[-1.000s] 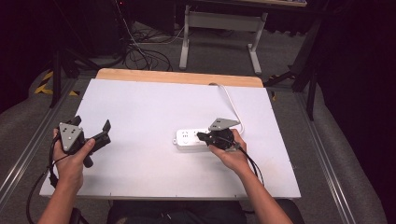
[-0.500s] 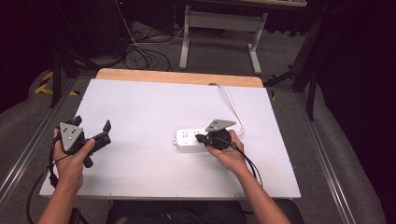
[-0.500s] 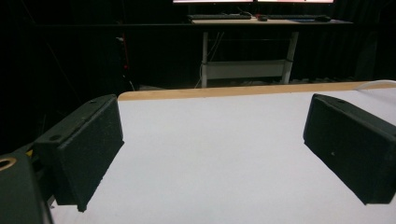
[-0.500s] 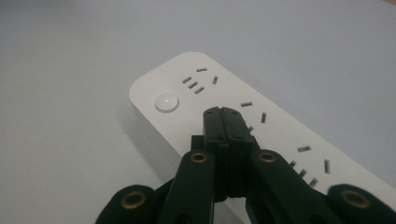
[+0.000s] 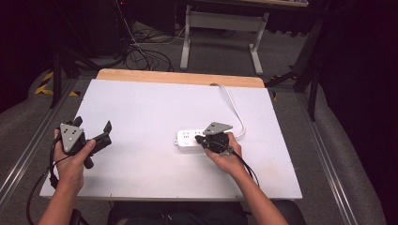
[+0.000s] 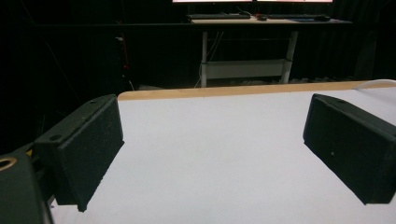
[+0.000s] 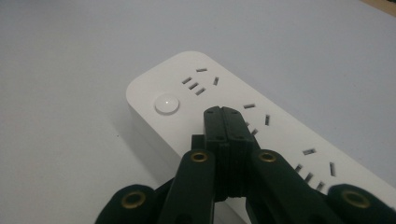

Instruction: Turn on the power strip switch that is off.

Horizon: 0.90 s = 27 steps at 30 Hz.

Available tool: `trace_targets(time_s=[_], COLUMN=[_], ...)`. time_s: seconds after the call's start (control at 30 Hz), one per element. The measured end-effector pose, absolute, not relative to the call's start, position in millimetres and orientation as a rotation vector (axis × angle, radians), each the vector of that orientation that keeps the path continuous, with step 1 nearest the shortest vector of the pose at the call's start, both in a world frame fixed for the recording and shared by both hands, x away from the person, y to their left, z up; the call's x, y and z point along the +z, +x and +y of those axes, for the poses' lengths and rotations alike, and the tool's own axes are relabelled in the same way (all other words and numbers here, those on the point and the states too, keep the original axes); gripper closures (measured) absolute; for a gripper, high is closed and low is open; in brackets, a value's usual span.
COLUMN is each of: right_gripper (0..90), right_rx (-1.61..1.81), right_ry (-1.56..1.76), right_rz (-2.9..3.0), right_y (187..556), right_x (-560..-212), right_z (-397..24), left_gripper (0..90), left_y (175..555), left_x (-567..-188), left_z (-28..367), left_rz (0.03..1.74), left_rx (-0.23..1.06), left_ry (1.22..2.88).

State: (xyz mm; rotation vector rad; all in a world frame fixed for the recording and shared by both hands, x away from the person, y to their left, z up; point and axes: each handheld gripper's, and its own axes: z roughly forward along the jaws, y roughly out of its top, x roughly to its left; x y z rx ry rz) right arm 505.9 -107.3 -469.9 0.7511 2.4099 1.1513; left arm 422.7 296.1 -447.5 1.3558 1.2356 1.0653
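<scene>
The white plastic power strip (image 5: 197, 139) lies right of the centre of the white table (image 5: 141, 108). The right gripper (image 7: 224, 114), jaws fully together and holding nothing, hovers just beside the strip's round button (image 7: 166, 103). I judge it should press straight down on it. The left gripper (image 5: 89, 136) is wide open and empty near the left edge, well apart, so there is much free room.

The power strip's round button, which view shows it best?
The right gripper view: the button sits large and sharp on the power strip, just beyond the shut tongs. The high view shows the strip small, its button indistinct.
</scene>
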Motion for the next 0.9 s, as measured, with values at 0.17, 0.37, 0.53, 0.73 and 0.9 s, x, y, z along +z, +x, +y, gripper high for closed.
trace_targets(time_s=[0.17,0.37,0.53,0.73,0.9], right_gripper=[90.0,90.0,90.0,90.0,90.0], right_rx=[1.137,1.151,1.162,1.163,1.158], right_ry=[0.777,0.827,0.833,0.832,0.829], right_rz=[2.414,2.43,2.435,2.435,2.431], right_y=[505.8,508.6,509.7,509.6,509.1], right_x=[-469.0,-469.3,-469.4,-469.4,-469.4], right_z=[-105.9,-107.4,-108.4,-108.3,-107.9], left_gripper=[5.5,5.7,5.8,5.8,5.9], left_y=[422.5,422.5,422.4,422.6,422.6], left_x=[-447.6,-447.7,-447.7,-447.8,-447.8], left_z=[295.8,295.6,295.5,295.7,295.7], left_rz=[1.235,1.233,1.231,1.232,1.232], left_rx=[1.066,1.068,1.067,1.063,1.064], left_ry=[1.361,1.367,1.366,1.363,1.365])
